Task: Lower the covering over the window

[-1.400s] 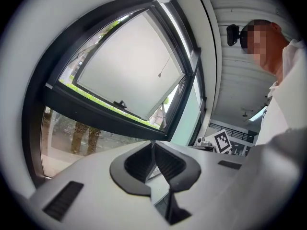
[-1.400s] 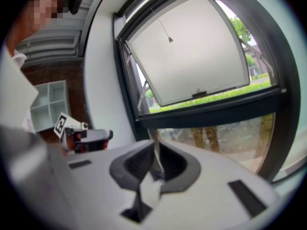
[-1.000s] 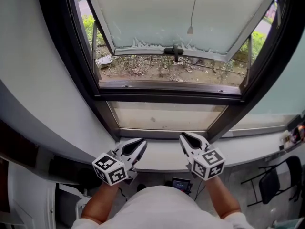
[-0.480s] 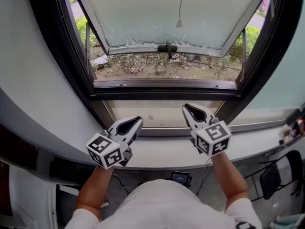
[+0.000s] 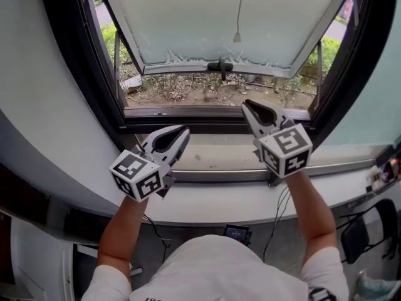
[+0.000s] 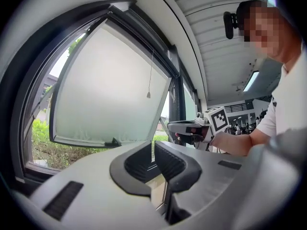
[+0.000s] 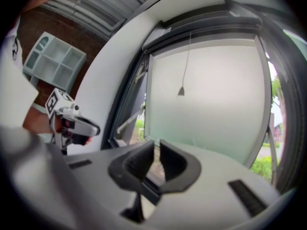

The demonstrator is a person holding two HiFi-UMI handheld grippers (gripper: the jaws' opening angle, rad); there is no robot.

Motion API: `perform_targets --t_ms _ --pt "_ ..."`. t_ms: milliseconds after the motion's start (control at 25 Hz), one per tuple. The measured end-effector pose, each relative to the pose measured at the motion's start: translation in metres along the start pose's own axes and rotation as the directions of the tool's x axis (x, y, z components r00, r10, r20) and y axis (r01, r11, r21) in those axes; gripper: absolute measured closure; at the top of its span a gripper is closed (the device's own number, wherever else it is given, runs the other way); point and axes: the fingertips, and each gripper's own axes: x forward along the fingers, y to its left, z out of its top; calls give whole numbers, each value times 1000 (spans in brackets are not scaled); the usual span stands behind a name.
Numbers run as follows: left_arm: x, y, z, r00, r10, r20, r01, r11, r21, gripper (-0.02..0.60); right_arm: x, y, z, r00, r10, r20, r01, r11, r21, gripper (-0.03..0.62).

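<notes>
A thin pull cord ending in a small cone weight (image 5: 237, 37) hangs in front of the frosted, outward-tilted window pane (image 5: 207, 17). The weight also shows in the left gripper view (image 6: 148, 95) and the right gripper view (image 7: 181, 91). My left gripper (image 5: 182, 132) is shut and empty, held above the sill (image 5: 213, 207) at lower left of the opening. My right gripper (image 5: 248, 105) is shut and empty too, a little higher, and well below the weight. The left gripper (image 6: 153, 145) and right gripper (image 7: 157, 145) each show closed jaws with nothing between them.
A dark window frame (image 5: 94, 86) surrounds the opening, with a black handle (image 5: 220, 65) on the pane's lower edge. Ground and shrubs (image 5: 188, 89) lie outside. A black chair (image 5: 366, 231) stands on the floor at lower right, and cables hang below the sill.
Both grippers have risen from below the sill up toward the window opening. The right one has gone higher than the left. Both stayed shut.
</notes>
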Motion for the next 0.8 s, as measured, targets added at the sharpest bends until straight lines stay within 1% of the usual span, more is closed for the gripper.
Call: perform_targets --t_ms 120,320,440,600,680,800 --pt "8 1 7 1000 -11 -6 11 1000 28 558 7 -9 19 1000 -14 18 15 1000 -24 566" --pt "21 3 22 1000 -18 -8 19 997 75 558 17 -33 55 996 -63 71 67 997 -50 566" --pt "28 5 33 1000 -8 2 8 995 102 558 24 -47 76 991 -86 103 91 995 -50 565" --pt "35 10 44 1000 9 10 -10 992 127 558 33 -59 94 988 -101 117 108 993 -53 566" --pt "38 10 47 1000 10 6 -11 990 142 558 38 -62 101 986 -110 122 118 991 -56 566" --pt "39 9 53 1000 6 5 -7 988 155 558 45 -67 115 983 -121 138 127 991 -35 564"
